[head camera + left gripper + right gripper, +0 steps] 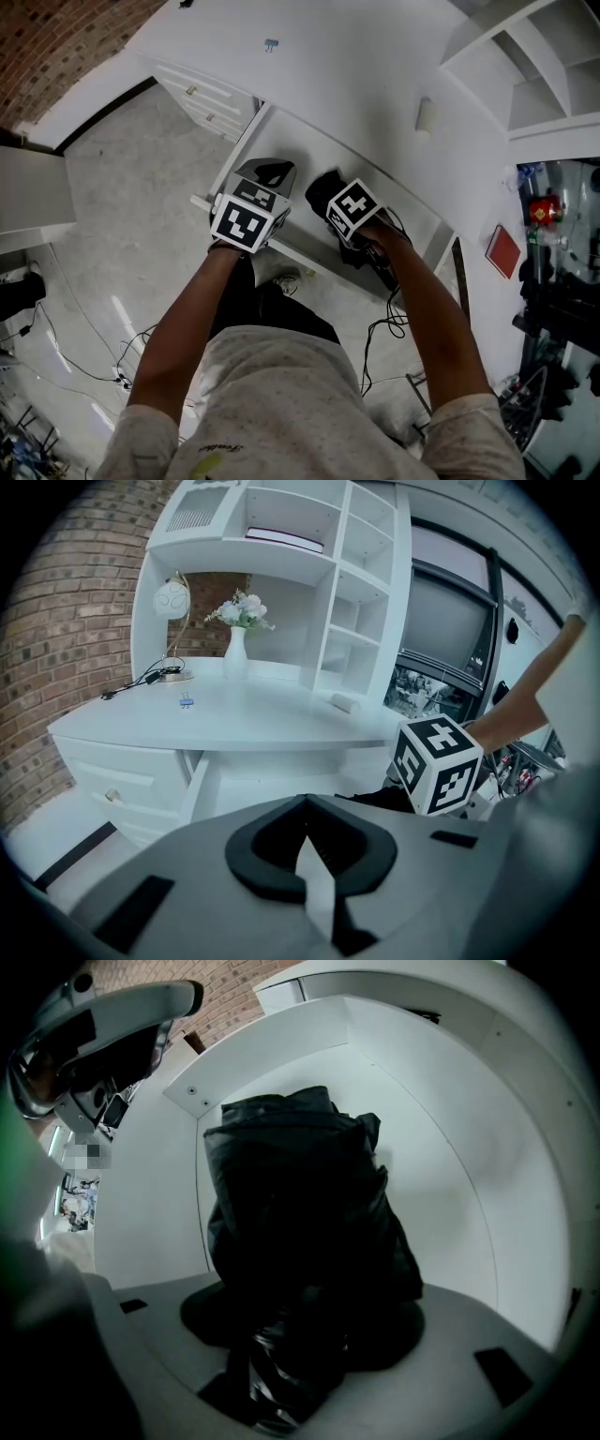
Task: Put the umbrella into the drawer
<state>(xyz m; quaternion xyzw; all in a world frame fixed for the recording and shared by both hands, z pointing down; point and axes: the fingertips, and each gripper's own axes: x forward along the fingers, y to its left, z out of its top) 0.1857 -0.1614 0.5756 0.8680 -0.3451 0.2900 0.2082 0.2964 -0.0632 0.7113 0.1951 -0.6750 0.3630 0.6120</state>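
The black folded umbrella (300, 1204) fills the right gripper view, bunched and pointing into the white open drawer (441, 1147). My right gripper (298, 1358) is shut on its near end. From the head view the umbrella (322, 191) shows as a dark lump just inside the drawer (237, 156), ahead of the right marker cube. My left gripper (305, 803) is shut with nothing between its jaws; it hovers over the drawer's left part (270, 174), beside the right one. The drawer's side wall (198, 782) stands out below the desk top.
The white desk (244, 719) carries a small white cylinder (426, 114), a blue clip (271, 44), a lamp (172, 602) and a vase of flowers (235, 649). White shelves (361, 621) rise behind. Cables (84, 356) lie on the floor; a red book (503, 251) is at right.
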